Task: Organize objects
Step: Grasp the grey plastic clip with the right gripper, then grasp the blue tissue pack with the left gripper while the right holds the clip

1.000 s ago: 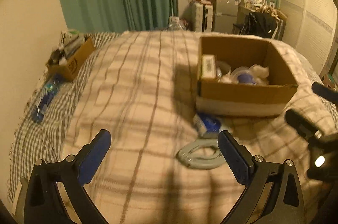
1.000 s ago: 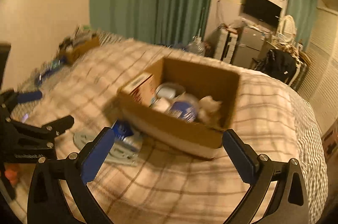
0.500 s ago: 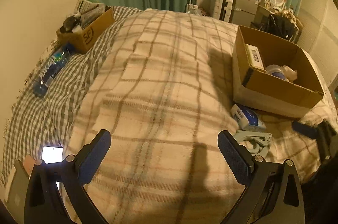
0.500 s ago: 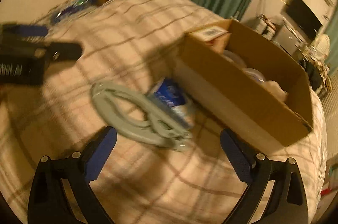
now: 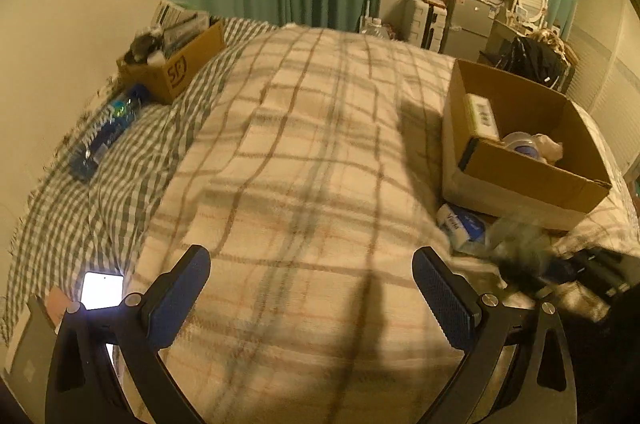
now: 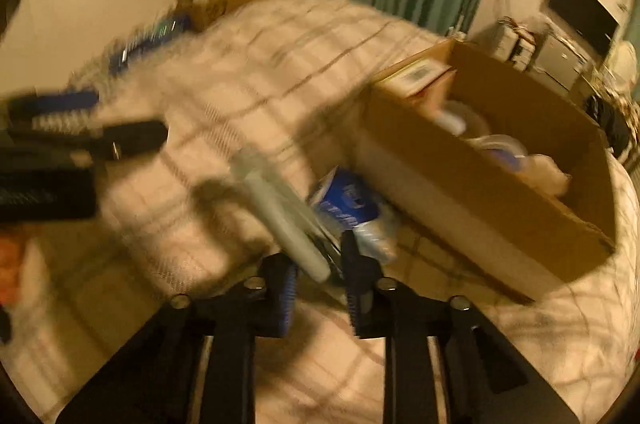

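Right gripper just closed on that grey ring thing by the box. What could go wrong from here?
1. The right gripper pinches only the near end of the grey ring, which sticks far out; it may twist or slip as it lifts.
2. The blue packet lies right against the ring and could get dragged.
3. The cardboard box has a tall near wall; a low swing could hit it.

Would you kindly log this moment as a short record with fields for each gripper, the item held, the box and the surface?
left gripper: open, empty, above the blanket
right gripper: shut on the grey ring
grey ring: tilted, blurred by motion
blue packet: on the blanket beside the cardboard box
cardboard box: open, already holds several items
surface: plaid blanket on a bed
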Tool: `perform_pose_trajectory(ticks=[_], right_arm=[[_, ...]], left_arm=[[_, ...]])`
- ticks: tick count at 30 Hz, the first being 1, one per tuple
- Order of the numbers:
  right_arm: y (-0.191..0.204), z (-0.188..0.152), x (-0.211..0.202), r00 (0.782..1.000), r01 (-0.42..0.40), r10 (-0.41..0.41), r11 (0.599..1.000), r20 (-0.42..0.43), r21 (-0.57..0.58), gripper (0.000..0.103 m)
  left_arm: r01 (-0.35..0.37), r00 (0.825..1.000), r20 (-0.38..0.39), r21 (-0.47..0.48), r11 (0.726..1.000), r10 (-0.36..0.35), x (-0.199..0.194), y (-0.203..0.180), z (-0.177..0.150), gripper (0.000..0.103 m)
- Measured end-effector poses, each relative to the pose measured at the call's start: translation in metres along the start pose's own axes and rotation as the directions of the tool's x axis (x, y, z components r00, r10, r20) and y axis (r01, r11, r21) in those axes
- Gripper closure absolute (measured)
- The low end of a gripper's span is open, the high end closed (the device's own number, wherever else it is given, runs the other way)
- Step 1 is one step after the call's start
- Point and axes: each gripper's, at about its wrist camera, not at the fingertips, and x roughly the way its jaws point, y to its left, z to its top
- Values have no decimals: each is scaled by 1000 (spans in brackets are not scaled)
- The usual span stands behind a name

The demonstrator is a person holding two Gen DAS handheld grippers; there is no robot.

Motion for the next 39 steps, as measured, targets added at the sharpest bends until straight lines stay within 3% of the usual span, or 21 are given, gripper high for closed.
perform_pose_trajectory(ticks=[6, 10, 12, 18, 27, 28, 30, 39], right_arm=[[-55, 0, -65, 992, 63, -78, 988, 103, 139, 95], [-86, -3, -88, 983, 108, -136, 971, 124, 212, 95], [-95, -5, -88, 981, 121, -151, 965, 118, 231, 95], [-112, -23, -57, 990, 113, -132, 954, 49, 278, 95], [-122, -30, -46, 996, 68, -83, 944, 35, 323, 95], [-122, -30, -46, 996, 69, -84, 944, 35, 322, 95], [-120, -30, -46, 995, 74, -89, 944, 35, 320, 95], [-114, -31, -54, 991, 99, -122, 946, 58, 309, 95]], left_arm=[[57, 998, 21, 89, 994, -59, -6, -49, 5, 0], [112, 994, -14, 179, 977, -112, 2, -94, 4, 0], [128, 992, -42, 190, 973, -123, 11, -112, 2, 0], [72, 994, -100, 275, 959, -46, 47, -153, -12, 0], [47, 987, -159, 226, 973, -10, 94, -165, -6, 2], [45, 985, -174, 228, 973, -5, 100, -168, -4, 5], [44, 976, -218, 238, 970, 10, 112, -170, -4, 27], [155, 979, -165, 207, 966, -122, 58, -153, -22, 27]])
